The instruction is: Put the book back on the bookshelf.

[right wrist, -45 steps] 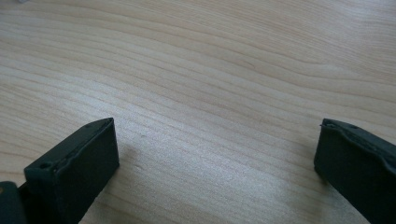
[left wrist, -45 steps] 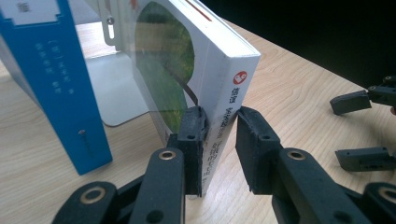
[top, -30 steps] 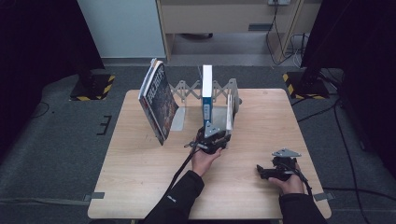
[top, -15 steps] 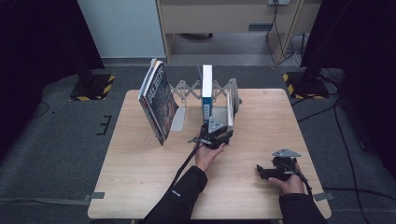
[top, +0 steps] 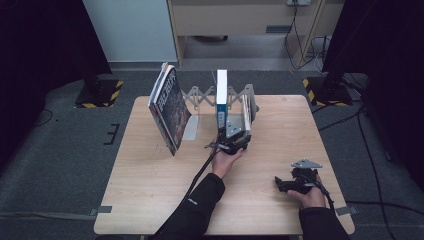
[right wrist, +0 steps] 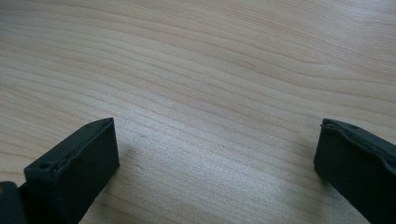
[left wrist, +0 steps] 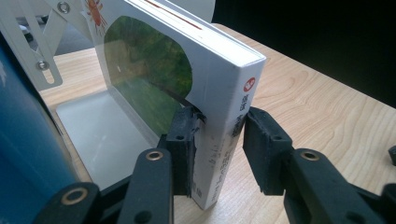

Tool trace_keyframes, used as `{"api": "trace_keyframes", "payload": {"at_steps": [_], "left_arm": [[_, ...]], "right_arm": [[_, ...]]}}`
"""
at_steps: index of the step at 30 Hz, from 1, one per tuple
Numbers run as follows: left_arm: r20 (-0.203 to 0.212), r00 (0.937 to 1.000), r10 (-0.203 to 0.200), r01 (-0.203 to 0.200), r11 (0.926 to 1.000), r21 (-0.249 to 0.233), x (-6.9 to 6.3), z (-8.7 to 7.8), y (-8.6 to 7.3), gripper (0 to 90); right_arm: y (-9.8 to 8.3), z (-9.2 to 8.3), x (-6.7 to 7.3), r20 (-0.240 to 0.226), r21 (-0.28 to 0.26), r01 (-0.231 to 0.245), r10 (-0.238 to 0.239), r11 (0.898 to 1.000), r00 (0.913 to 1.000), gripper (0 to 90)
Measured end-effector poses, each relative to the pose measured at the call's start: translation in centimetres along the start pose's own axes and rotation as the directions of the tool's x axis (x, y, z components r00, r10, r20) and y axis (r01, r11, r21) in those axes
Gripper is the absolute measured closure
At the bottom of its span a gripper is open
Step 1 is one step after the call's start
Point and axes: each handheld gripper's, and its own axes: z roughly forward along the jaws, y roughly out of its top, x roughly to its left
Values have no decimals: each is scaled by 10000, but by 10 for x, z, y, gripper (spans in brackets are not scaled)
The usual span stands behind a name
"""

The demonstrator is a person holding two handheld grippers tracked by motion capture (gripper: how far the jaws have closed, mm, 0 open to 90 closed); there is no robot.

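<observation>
You work at a light wooden table (top: 150,200) on grey carpet (top: 60,165). Far behind stands a pale wood cabinet (top: 240,15) beside a white panel (top: 130,30). Black curtains (top: 40,45) hang left and right; hazard-striped stand bases (top: 97,95) sit near each.

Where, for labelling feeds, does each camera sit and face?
High view: above the person's side, facing forward-down on table; forearms, left gripper, right gripper show.
Left gripper view: on it, facing white book between just-opening jaws.
Right gripper view: on it, facing table between open jaws.
Shared: high and left gripper views show that book.
</observation>
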Motion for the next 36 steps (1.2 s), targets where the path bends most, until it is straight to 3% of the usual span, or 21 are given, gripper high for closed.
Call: {"api": "trace_keyframes", "payload": {"at_steps": [12,16,20,22,25,30,36], "left_arm": [[-89,9996,275,-274,9996,77,2,-6,3,542],[78,9985,540,-540,9985,83,1,-25,5,512],[455,9983,367,-373,9992,125,1,-37,4,482],[864,9962,112,-154,9987,479,1,-49,3,446],[1182,9929,-125,50,9979,639,3,-63,-1,427],[1198,9925,-250,151,9964,833,9,-87,-8,391],[905,9959,-52,-51,9935,1135,20,-115,-24,348]], "right_arm": [[0,0,0,-1,1,-3,3,10000,10000,2],[0,0,0,0,1,3,-3,10000,10000,2],[0,0,0,1,2,0,0,10000,10000,2],[0,0,0,0,1,0,0,10000,10000,2],[0,0,0,-1,2,-2,2,10000,10000,2],[0,0,0,1,1,2,-2,10000,10000,2],[0,0,0,-1,-1,0,0,10000,10000,2]]}}
